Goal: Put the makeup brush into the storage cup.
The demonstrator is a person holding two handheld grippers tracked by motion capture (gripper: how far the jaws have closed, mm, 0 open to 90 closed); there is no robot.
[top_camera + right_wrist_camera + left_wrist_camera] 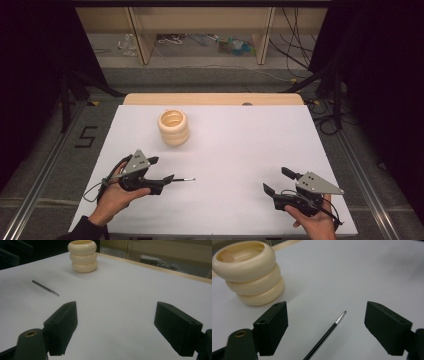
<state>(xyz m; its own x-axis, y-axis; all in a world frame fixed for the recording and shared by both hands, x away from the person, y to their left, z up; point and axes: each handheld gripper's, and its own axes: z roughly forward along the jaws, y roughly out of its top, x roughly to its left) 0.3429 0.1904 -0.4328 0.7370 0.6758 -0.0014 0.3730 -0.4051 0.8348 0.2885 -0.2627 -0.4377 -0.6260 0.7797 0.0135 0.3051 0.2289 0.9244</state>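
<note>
White table [240,150] | left gripper [162,170] lower left, jaws apart over thin pen [182,179] | right gripper [277,181] lower right, jaws apart, empty | cream ringed holder [173,127] upper left.

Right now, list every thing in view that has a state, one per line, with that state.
Left gripper: open, holding nothing, jaws set either side of the pen.
Right gripper: open, holding nothing, over bare table.
Pen: lying flat on the table, its tip pointing away from the left gripper.
Ribbed cream holder: upright, open at the top, apart from both grippers.
White table: bears the holder and the pen.
</note>
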